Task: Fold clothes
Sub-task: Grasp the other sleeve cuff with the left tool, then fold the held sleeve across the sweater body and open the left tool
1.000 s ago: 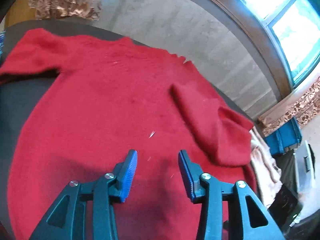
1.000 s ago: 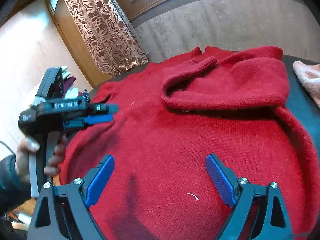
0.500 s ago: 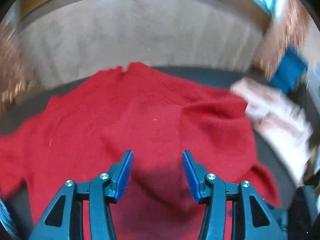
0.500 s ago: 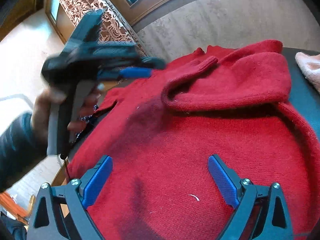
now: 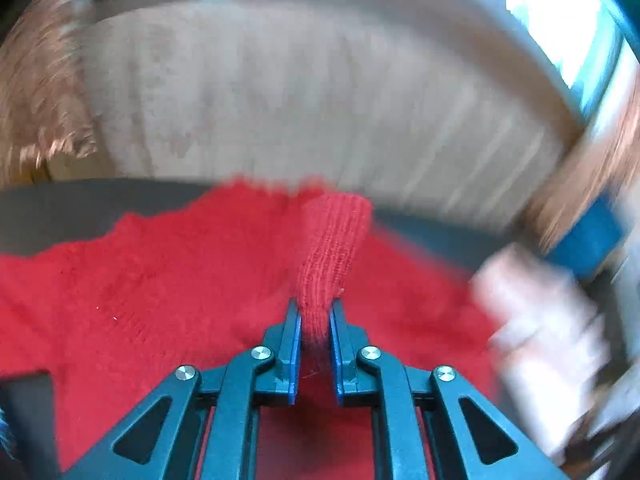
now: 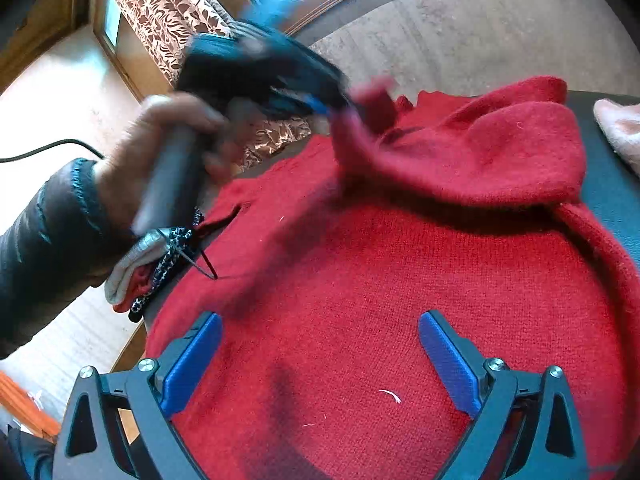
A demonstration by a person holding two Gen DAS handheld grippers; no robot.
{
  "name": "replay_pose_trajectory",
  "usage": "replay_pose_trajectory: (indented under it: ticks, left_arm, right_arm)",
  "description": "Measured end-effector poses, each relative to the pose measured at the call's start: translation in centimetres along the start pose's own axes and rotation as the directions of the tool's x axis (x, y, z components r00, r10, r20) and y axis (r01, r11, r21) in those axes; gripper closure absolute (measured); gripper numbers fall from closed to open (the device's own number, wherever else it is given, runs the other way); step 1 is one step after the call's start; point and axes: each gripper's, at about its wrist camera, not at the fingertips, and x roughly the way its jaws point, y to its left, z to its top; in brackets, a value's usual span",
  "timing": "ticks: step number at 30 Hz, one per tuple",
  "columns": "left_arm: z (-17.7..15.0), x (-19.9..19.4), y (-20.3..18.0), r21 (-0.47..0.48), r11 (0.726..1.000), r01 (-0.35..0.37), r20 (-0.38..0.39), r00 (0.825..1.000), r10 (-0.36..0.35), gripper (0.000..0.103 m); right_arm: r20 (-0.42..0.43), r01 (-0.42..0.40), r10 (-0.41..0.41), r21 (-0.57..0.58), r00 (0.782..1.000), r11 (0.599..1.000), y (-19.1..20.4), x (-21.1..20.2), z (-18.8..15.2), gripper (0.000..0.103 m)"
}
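A second ago my left claw (image 5: 315, 314) hung spread above the flat red sweater (image 6: 360, 300); now its jaws are closing on the ribbed cuff of the sleeve (image 5: 332, 248), which stands up between the blue pads at the centre of the left wrist view. The background there is smeared with motion, where before it was sharp.

In the right wrist view my left hand (image 6: 160, 152) sits in the upper left of the frame, wrapped around the claw's handle, dark jacket sleeve (image 6: 48, 232) below it, the claw pointing right and slightly down, with the cuff lifted off the sweater.

My right claw (image 6: 320, 352) has not moved: it hovers at the bottom of the frame, jaws spread wide, nothing between them, the sweater's body directly beneath. The sweater covers most of the dark worktop (image 6: 608, 168), its other sleeve folded across at the upper right. A pale garment (image 6: 620, 128) lies at the right edge.
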Motion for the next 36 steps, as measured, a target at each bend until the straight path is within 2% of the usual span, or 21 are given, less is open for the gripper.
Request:
replay_pose_trajectory:
  ticks: [1,2,4,7,10,12,14,18,20,22,26,30,31,33,35,36]
  left_arm:
    - [0.4,-2.2,1.2,-0.054,0.997,0.050,0.071,0.996,-0.046,0.092]
    - [0.0,-4.3,2.7,-0.081,0.995,0.066,0.132,0.990,-0.055,0.092]
    - [-1.3,-6.7,5.0,-0.105,0.993,0.058,0.189,0.981,-0.037,0.092]
    - [-5.1,-8.9,8.1,-0.127,0.992,-0.015,0.217,0.975,0.043,0.092]
    - [-7.8,-8.4,11.9,-0.196,0.979,-0.054,0.166,0.982,0.087,0.092]
    - [-9.8,-7.7,14.6,-0.291,0.956,-0.047,0.121,0.989,0.085,0.093]
    - [-10.9,-7.8,16.7,-0.370,0.929,0.002,0.110,0.993,0.042,0.093]
    - [-12.7,-6.7,16.4,-0.313,0.948,-0.049,0.059,0.996,0.071,0.092]
    - [-13.6,-6.4,17.2,-0.350,0.937,-0.001,0.038,0.999,0.015,0.088]
    - [-14.6,-6.8,18.5,-0.403,0.913,0.055,0.052,0.998,-0.037,0.082]
    - [-16.6,-8.6,21.2,-0.482,0.860,0.164,0.113,0.986,-0.125,0.073]
    - [-18.0,-10.2,23.8,-0.524,0.822,0.221,0.150,0.975,-0.166,0.066]
    - [-18.3,-10.9,24.2,-0.528,0.822,0.215,0.154,0.976,-0.156,0.065]
    - [-17.6,-12.6,24.0,-0.492,0.858,0.148,0.159,0.984,-0.079,0.064]
    - [-15.7,-13.5,22.3,-0.367,0.927,0.072,0.173,0.985,-0.008,0.062]
    - [-14.8,-14.0,21.4,-0.302,0.953,0.031,0.183,0.983,0.026,0.061]
  right_arm:
    - [0.000,0.000,0.000,0.000,1.000,1.000,0.0,0.0,0.0,0.003]
    - [-0.001,0.001,-0.001,0.000,1.000,1.000,0.0,0.0,-0.1,0.003]
    - [-0.002,0.001,-0.001,-0.002,1.000,1.000,0.1,0.0,-0.1,0.003]
    - [-0.005,0.001,-0.001,-0.004,1.000,1.000,0.3,0.1,-0.2,0.002]
    - [-0.007,0.002,-0.002,-0.006,1.000,1.000,0.3,0.2,-0.3,0.001]
    - [-0.008,0.004,-0.004,-0.007,1.000,1.000,0.3,0.1,-0.3,0.001]
    - [-0.009,0.005,-0.005,-0.007,1.000,1.000,0.2,0.1,-0.2,0.001]
    - [-0.007,-0.004,0.004,0.004,1.000,1.000,0.0,0.0,-0.1,0.001]
    - [-0.002,-0.016,0.016,0.017,1.000,1.000,-0.1,0.0,-0.1,0.001]
    - [0.001,-0.027,0.027,0.024,1.000,0.999,-0.1,0.0,-0.1,0.001]
    - [-0.002,-0.028,0.028,0.017,1.000,0.999,-0.1,0.1,-0.2,0.000]
    - [-0.003,-0.032,0.032,0.017,0.999,0.999,-0.1,0.1,-0.2,0.000]
    - [-0.004,-0.030,0.030,0.016,1.000,0.999,-0.1,0.1,-0.2,0.000]
    - [-0.005,-0.026,0.026,0.014,1.000,1.000,0.0,0.1,-0.2,0.000]
    - [-0.007,-0.023,0.023,0.013,1.000,1.000,0.1,0.2,-0.1,0.000]
    - [-0.008,-0.022,0.022,0.012,1.000,1.000,0.1,0.2,-0.1,0.000]
